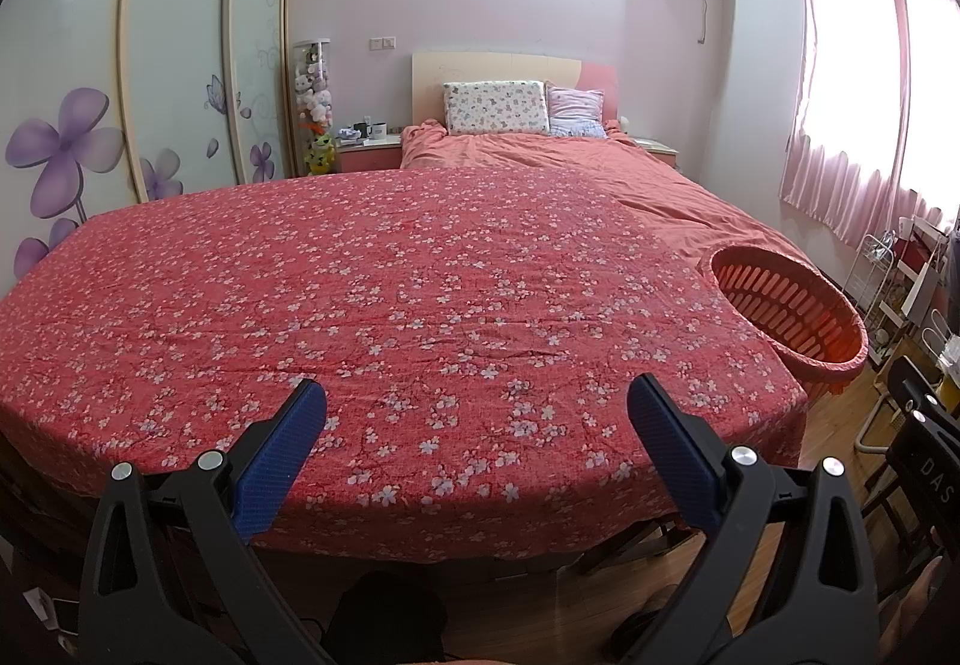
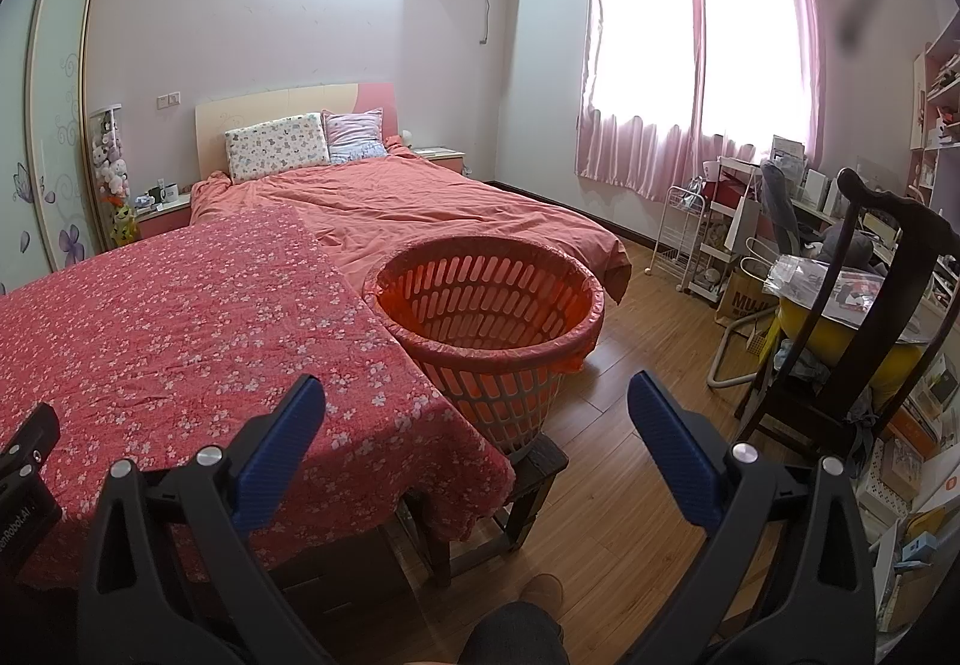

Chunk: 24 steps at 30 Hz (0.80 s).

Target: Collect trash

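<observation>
The slatted orange plastic basket (image 2: 489,329), round and lined with a thin red bag, stands on a dark wooden stool (image 2: 528,476) touching the floral cloth's (image 1: 384,317) right edge. Both the left gripper (image 1: 477,407) and right gripper (image 2: 477,407) gape wide and hold nothing, the right one just short of the basket, with bare wood floor (image 2: 636,491) right of it.

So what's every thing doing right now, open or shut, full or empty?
Left gripper: open, holding nothing.
Right gripper: open, holding nothing.
Basket: upright on a stool, lined with a bag, looks empty.
Curtains: drawn shut.
Wardrobe: doors shut.
</observation>
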Motion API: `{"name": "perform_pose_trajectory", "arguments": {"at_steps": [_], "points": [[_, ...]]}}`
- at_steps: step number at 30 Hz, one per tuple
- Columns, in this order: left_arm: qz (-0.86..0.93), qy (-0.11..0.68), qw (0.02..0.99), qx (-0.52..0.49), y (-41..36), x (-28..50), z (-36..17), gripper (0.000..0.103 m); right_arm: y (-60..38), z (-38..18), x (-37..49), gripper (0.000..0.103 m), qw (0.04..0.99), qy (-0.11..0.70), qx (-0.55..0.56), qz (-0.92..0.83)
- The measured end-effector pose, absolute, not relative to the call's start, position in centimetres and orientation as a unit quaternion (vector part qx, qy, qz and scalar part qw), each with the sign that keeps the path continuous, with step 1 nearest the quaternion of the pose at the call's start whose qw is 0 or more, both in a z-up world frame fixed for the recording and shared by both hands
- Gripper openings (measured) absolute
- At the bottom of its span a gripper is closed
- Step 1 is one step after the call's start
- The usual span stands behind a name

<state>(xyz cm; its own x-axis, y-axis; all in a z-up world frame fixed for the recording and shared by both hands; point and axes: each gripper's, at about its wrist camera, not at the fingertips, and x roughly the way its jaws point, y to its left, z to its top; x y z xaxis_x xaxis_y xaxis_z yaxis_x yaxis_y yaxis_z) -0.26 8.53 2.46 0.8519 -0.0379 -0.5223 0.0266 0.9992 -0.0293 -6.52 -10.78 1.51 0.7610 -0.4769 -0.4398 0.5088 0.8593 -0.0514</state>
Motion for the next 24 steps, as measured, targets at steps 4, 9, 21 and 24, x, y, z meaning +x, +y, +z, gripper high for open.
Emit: {"name": "perform_pose_trajectory", "arguments": {"at_steps": [4,9,21,24], "points": [[-0.017,0.272,0.962,-0.011,8.53,-0.26,2.46,0.099,-10.71,1.47,-6.52,0.099,0.938,0.225,0.036,-0.263],[-0.016,0.272,0.962,-0.010,8.61,-0.32,2.45,0.099,-10.73,1.51,-6.52,0.099,0.938,0.225,0.036,-0.263],[-0.015,0.271,0.962,-0.004,8.77,-0.37,2.41,0.099,-10.65,1.37,-6.51,0.099,0.937,0.226,0.036,-0.262],[-0.015,0.271,0.962,-0.004,8.62,-0.28,2.47,0.099,-10.65,1.30,-6.46,0.099,0.937,0.226,0.036,-0.262]]}}
